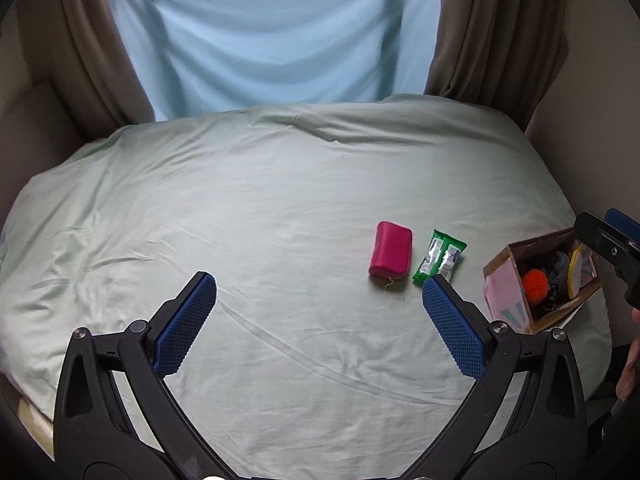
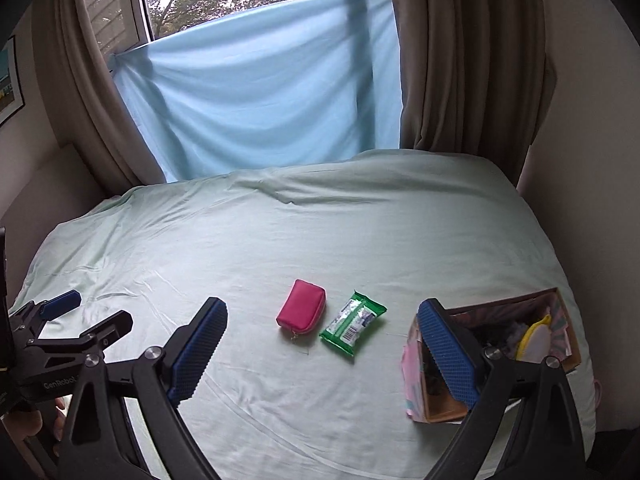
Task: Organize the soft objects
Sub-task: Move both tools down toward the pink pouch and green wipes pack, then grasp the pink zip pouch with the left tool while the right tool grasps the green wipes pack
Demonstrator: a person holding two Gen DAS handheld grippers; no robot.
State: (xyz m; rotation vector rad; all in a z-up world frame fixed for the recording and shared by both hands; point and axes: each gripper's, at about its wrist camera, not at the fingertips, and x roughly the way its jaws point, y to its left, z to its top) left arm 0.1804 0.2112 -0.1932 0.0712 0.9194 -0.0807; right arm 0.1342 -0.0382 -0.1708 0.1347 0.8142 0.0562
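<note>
A pink zip pouch lies on the pale green bed sheet, with a green wipes pack just right of it. A pink cardboard box at the bed's right edge holds an orange pompom, a yellow-rimmed item and dark soft things. My left gripper is open and empty, above the sheet, short and left of the pouch. My right gripper is open and empty, with the pouch and pack showing between its fingers.
A light blue cloth hangs across the window behind the bed, between brown curtains. Walls close in on the left and right. The right gripper shows at the right edge of the left wrist view; the left gripper shows at lower left of the right wrist view.
</note>
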